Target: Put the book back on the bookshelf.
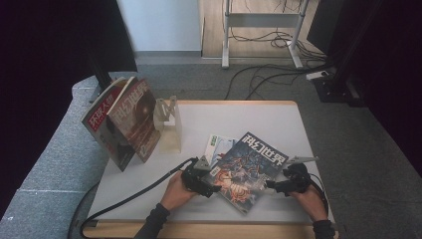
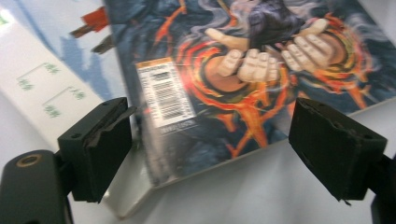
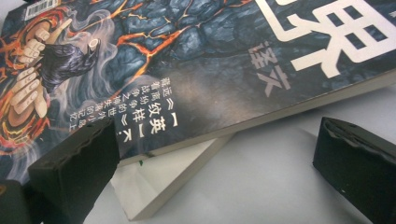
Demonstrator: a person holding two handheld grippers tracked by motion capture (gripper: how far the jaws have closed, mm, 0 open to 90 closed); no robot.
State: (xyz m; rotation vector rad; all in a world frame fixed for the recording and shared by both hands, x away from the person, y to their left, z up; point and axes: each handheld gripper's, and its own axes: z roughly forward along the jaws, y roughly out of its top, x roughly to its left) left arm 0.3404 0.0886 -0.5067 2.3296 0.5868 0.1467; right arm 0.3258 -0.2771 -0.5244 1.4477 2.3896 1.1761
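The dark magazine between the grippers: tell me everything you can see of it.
The dark magazine lies flat and face up on the white table, turned at an angle. Its glossy cover shows cracked blue-black rock, orange flames, pale hands, large white characters and a barcode sticker. It rests on a lighter magazine underneath. The left gripper and right gripper flank its near corners, jaws open, not gripping.

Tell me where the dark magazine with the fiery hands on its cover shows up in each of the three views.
High view: dark magazine lies flat at lower centre, between the two grippers.
Left gripper view: it covers the upper middle, corner toward the jaws.
Right gripper view: it spans the upper left, edge overhanging.
Shared landmark: the white magazine beneath it, at far left and bottom centre.
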